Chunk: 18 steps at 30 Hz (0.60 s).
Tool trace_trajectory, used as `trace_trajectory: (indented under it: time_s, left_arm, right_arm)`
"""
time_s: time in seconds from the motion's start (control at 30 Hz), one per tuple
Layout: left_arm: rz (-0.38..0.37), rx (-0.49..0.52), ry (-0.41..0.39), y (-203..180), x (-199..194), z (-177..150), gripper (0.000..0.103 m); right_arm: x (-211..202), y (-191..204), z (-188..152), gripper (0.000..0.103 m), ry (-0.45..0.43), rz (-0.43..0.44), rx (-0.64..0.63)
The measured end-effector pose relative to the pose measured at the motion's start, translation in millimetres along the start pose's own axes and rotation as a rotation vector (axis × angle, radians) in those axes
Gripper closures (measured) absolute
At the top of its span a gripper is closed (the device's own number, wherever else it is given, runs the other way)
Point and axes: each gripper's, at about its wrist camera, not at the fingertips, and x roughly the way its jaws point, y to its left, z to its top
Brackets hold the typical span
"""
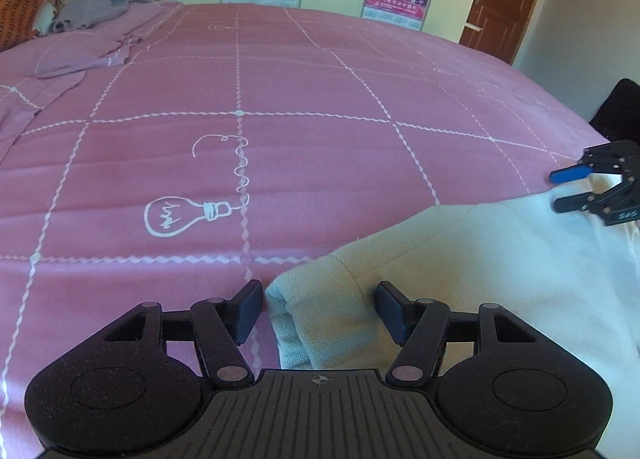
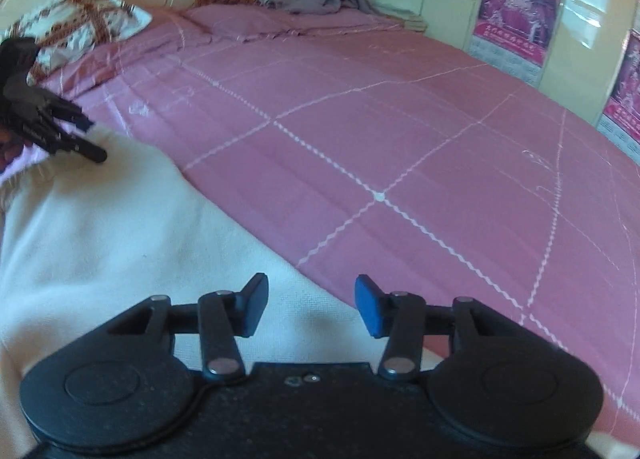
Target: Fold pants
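Pants (image 1: pixel 480 259), cream knit, lie on the pink bed (image 1: pixel 280 99) at its near edge. Left claw (image 1: pixel 318 311) stands half open astride a hemmed corner of the cloth, the pads apparently not pressing. Right claw (image 2: pixel 310 307) hangs half open above the fabric's border, holding nothing. The material appears soft, light and limp; it should drape and crease freely. Best gripped at the stitched hem or corners, where layers give purchase.

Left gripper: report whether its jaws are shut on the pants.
Open. The left gripper straddles the white pants hem, with gaps at both pads.
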Motion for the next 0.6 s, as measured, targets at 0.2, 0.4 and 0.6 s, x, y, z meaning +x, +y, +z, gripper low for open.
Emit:
trace_trajectory:
  time_s: [0.2,0.4,0.6]
  left_arm:
    - [-0.043,0.015,0.024,9,7,-1,0.041]
    - [-0.018,0.060,-0.035,-8,1,-3,0.084]
    - [-0.035,0.119,-0.212,-24,-76,-22,0.084]
  right_arm:
    - [14,-13,-2,0.054,0.161,0.046,-0.174]
    - [15,-22,-10,0.095,0.173,0.123,-0.086]
    - [-50,15,-26,0.096,-0.005,0.006,-0.132]
